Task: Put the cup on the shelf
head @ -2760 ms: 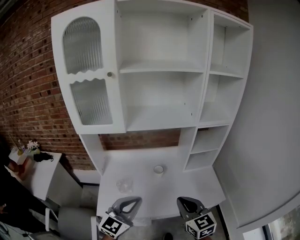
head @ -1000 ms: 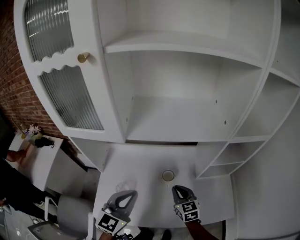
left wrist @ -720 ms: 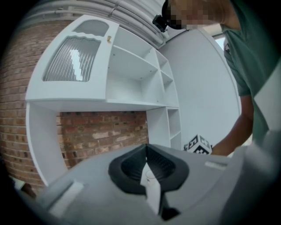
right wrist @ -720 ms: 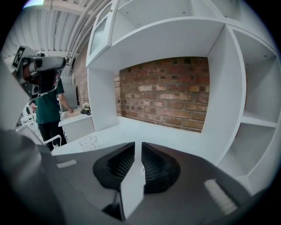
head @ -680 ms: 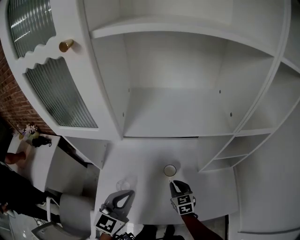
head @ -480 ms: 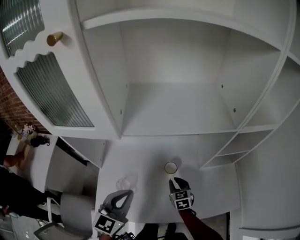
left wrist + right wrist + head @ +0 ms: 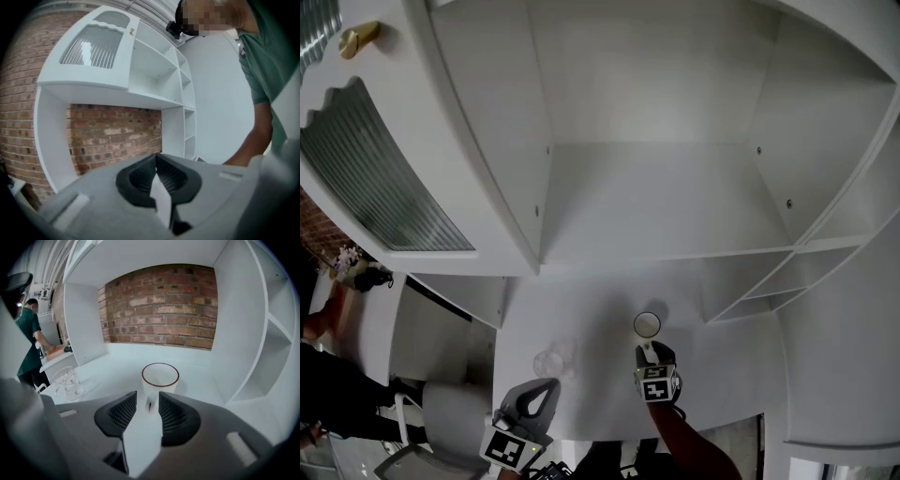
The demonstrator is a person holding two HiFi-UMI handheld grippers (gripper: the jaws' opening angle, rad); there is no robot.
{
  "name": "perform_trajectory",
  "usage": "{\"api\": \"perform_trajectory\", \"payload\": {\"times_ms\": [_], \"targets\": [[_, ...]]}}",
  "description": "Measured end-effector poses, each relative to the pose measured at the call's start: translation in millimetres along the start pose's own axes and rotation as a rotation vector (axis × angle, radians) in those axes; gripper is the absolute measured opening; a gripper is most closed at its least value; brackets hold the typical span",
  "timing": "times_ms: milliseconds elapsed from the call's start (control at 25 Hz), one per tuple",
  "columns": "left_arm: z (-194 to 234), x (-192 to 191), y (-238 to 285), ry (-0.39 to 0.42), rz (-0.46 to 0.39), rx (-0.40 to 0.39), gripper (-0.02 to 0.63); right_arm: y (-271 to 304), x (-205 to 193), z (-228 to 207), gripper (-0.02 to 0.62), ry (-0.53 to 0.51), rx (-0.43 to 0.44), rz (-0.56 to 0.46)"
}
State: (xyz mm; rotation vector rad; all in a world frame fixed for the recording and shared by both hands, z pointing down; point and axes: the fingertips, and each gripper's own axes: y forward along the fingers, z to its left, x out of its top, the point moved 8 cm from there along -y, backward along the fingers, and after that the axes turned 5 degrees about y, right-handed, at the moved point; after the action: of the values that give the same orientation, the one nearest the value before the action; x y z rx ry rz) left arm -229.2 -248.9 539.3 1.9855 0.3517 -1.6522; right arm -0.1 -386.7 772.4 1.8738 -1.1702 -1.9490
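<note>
White tabletop [image 7: 581, 309] lies under the big white shelf [image 7: 656, 197]. The cup [image 7: 647, 324] stands on it, low in the middle of the head view. Just below the cup are the right tongs [image 7: 649, 351]. Their jaws have just been opening and now gape wide. The cup's handle seems to sit in the gap, not pinched. At lower left, the left tongs [image 7: 547, 386] are closed on nothing.

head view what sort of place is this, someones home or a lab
Probably a home-like room, maybe staged: a white hutch with open shelves and a ribbed-glass door, a brick wall behind it, a cup and drinking glass on its counter.
</note>
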Motion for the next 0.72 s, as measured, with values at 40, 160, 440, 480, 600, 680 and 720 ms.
{"api": "perform_trajectory", "payload": {"times_ms": [40, 160, 440, 480, 600, 680, 720], "targets": [[2, -3, 0, -0.004, 0.002, -0.002, 0.003, 4, -1, 0, 0.153, 0.004, -0.01, 0.003], [5, -10, 3, -0.017, 0.014, -0.01, 0.002, 16, -5, -2, 0.158, 0.021, -0.036, 0.014], [12, -17, 5, -0.015, 0.023, -0.02, 0.003, 30, -13, -7, 0.109, 0.026, -0.087, 0.024], [12, -17, 4, -0.015, 0.023, -0.02, 0.003, 31, -14, -7, 0.087, 0.03, -0.089, 0.02], [13, -19, 2, -0.017, 0.027, -0.017, 0.003, 31, -15, -10, 0.075, 0.055, -0.077, 0.005], [12, -20, 1, -0.02, 0.029, -0.016, 0.003, 32, -19, -13, 0.072, 0.065, -0.06, -0.015], [11, -20, 0, -0.022, 0.031, -0.016, 0.002, 32, -21, -15, 0.071, 0.066, -0.052, -0.028]]}}
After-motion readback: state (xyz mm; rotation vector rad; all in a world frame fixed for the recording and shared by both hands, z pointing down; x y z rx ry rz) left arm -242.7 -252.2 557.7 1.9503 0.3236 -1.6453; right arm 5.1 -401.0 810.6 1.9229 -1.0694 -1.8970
